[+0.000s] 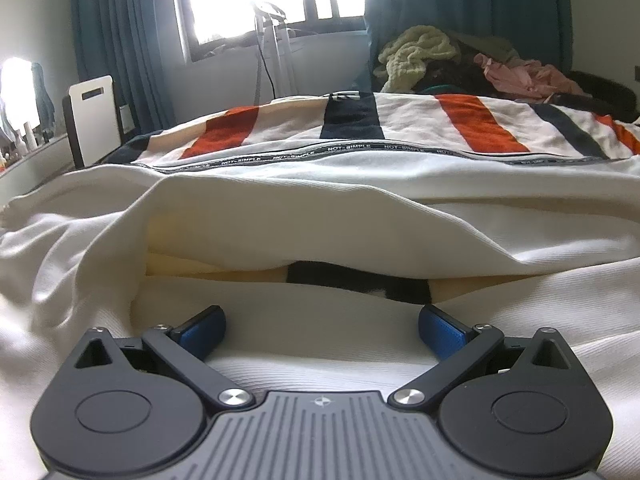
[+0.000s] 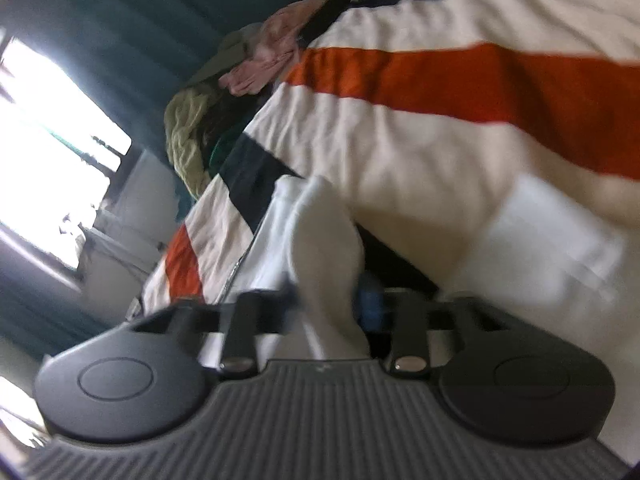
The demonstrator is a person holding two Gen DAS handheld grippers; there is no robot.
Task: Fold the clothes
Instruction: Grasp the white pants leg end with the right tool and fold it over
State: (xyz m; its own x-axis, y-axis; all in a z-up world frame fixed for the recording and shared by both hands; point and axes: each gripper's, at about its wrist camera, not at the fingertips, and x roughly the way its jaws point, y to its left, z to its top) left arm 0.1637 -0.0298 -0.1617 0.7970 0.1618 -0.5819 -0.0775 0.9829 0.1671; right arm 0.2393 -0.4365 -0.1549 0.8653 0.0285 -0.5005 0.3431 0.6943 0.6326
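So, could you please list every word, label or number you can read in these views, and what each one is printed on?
"NOT-SIMPLE", repeated along the dark tape strip on the white garment.
The same strip in the right wrist view is too blurred to read.
Small compass-like mark on the left gripper body: a symbol, no letters.
Nothing else is legible.

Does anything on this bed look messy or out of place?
Yes. A jumbled heap of unfolded clothes sits at the bed's far side, and the white garment being folded lies rumpled, one layer lifted open over the striped blanket.
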